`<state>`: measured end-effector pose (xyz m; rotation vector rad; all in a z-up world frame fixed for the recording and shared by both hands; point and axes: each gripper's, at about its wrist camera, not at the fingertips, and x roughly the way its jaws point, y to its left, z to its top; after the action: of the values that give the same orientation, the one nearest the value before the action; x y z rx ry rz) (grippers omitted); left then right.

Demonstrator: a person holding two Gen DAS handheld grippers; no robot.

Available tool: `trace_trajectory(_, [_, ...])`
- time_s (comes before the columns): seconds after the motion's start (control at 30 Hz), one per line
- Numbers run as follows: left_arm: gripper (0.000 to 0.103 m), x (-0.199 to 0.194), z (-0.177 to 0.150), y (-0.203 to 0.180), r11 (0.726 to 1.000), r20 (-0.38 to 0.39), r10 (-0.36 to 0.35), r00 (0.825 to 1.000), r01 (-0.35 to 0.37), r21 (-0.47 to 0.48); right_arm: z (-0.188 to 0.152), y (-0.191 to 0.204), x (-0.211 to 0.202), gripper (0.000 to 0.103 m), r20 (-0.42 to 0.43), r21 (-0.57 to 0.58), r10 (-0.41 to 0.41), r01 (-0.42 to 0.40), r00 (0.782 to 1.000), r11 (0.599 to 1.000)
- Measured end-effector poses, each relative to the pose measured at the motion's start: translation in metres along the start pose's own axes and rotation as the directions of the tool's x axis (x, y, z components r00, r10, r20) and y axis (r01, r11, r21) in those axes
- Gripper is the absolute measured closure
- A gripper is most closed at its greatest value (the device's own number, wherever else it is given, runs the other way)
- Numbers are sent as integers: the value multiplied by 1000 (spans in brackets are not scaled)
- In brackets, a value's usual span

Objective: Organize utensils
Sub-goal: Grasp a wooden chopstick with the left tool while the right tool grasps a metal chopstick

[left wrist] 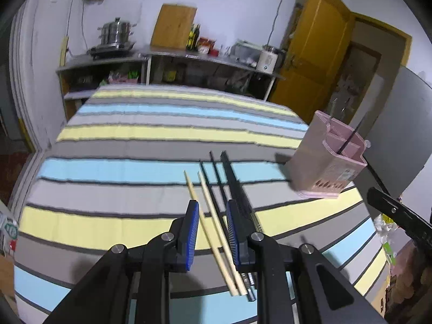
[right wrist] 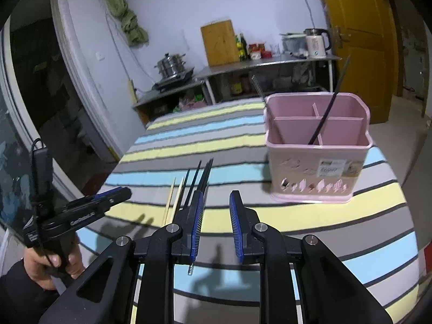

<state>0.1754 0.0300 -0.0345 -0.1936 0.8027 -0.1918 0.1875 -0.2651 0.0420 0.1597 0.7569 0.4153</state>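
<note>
- Left gripper (left wrist: 212,232): jaws spread, nothing pinched. It sits low over the chopsticks (left wrist: 216,216), which lie loose on the striped cloth (left wrist: 121,167), two pale wooden ones and several black ones side by side.
- Right gripper (right wrist: 216,224): jaws also spread and empty, above bare cloth just right of the chopstick bundle.
- Pink holder (right wrist: 318,145) stands upright to the right, near the chopsticks, with divided compartments; a black chopstick (right wrist: 328,110) already leans in it.
- Likely step: grab the next chopstick(s) with the left.
- Straddle one stick or a matched pair, not the whole fan.
- Grip near mid-length so it doesn't swing.
- Press the tips down to the cloth before closing; thin sticks slip.
- Drop it tip-down in the same compartment as the black one.
</note>
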Motion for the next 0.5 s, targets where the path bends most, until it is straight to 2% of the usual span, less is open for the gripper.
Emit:
trace_trajectory(0.17, [83,32,-5,11,999,-59,26,998,-27,-25,-7,4,19,82,-51,-10,14,-14,999,1000])
trace_trajectory(0.5, [83,91,9,18,997,-115,63,991,-67,-28,-18,8,66,82,-146,-20,15,-18,989,1000])
